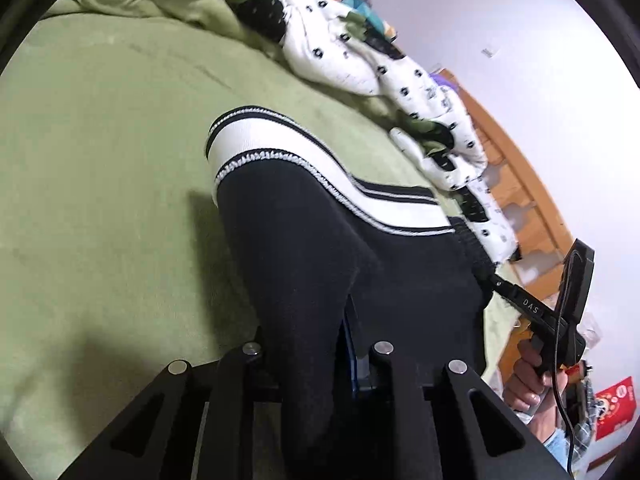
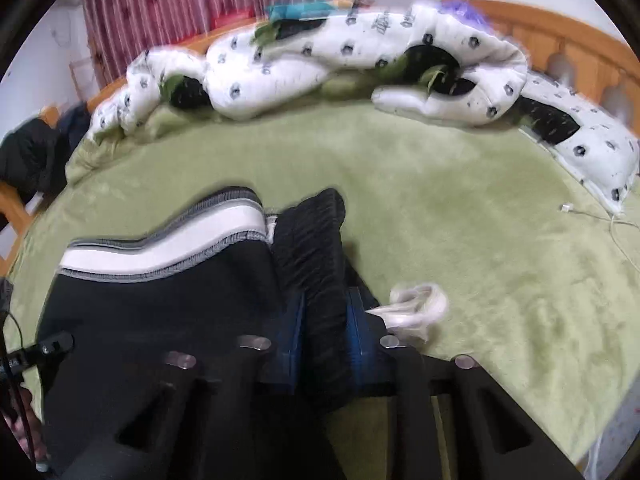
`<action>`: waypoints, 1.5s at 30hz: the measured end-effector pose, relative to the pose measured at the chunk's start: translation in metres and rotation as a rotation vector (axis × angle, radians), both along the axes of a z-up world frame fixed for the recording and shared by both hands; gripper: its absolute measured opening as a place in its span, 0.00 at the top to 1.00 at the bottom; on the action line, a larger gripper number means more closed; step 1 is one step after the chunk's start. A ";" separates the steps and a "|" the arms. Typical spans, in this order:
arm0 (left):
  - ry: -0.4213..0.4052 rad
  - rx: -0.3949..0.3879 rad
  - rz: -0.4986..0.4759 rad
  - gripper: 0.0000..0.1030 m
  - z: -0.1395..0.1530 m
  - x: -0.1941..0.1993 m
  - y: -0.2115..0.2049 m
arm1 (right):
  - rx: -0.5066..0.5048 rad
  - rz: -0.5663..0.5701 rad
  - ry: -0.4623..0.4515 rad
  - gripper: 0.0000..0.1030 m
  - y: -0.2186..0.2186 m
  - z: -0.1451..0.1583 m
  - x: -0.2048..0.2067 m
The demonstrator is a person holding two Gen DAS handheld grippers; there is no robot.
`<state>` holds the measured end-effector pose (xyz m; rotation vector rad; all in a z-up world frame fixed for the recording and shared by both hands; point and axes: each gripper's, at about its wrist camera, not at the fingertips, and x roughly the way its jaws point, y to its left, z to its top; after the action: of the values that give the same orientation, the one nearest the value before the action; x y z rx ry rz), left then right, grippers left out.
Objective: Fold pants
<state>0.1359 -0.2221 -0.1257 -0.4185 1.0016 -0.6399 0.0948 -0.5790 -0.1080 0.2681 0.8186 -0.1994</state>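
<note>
Black pants (image 1: 320,248) with a white side stripe (image 1: 280,152) lie over the green bed cover (image 1: 100,160). My left gripper (image 1: 316,356) is shut on a fold of the black cloth, which runs up between its fingers. My right gripper (image 2: 324,320) is shut on the ribbed black waistband (image 2: 312,236); blue pads (image 2: 356,320) show on both sides of the cloth. The pants (image 2: 160,304) spread to its left with the stripe (image 2: 168,240) on top. A white drawstring (image 2: 420,304) hangs beside the right gripper. The right gripper also shows in the left wrist view (image 1: 496,280), at the pants' right edge.
A rumpled white duvet with black prints (image 2: 320,60) lies along the far side of the bed, against a wooden headboard (image 2: 560,32). A white charging cable (image 2: 612,224) lies at the right. Dark clothing (image 2: 28,156) sits at the far left edge.
</note>
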 end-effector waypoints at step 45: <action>-0.161 0.312 0.136 0.31 -0.021 -0.137 0.297 | 0.070 0.287 0.039 0.78 0.333 -0.043 -0.002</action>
<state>-0.0011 0.0752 -0.1468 -0.1553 0.8923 -0.3802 0.0930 -0.2459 -0.1512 0.2098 0.8933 0.0940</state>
